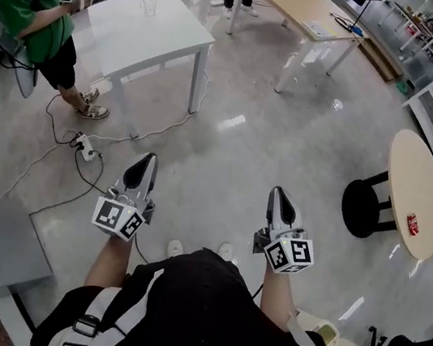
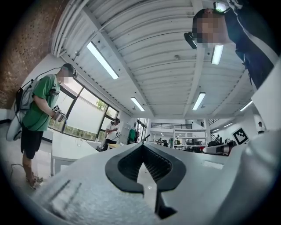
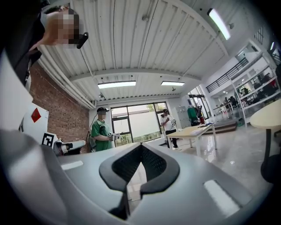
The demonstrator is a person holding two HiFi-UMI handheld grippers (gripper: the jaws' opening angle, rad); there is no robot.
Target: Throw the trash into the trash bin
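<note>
Trash, as I am judging it, is the small red can-like item (image 1: 412, 224) sitting near the edge of the round pale wooden worktop (image 1: 414, 172) at the right of the head view, though it is too small for me to be sure what it is. I am seeing no trash bin in any view, so the first risk is that I am picking the thing up with nowhere to carry it. I am holding the grey left gripper (image 1: 146, 158) and the grey right gripper (image 1: 279, 193) out over the glossy grey floor (image 1: 238, 139), both clenched with nothing between their jaws. If I am arriving at the worktop with them like that, I am likely to be knocking the light item over the rim instead of gripping it. The black round stool (image 1: 363, 207) is standing just beside that worktop on my side and could be catching my legs. The white cable and power strip (image 1: 87, 146) are lying on the floor ahead to the left. The red item is lying well apart from both grippers, off to the right, nearer the right one.
</note>
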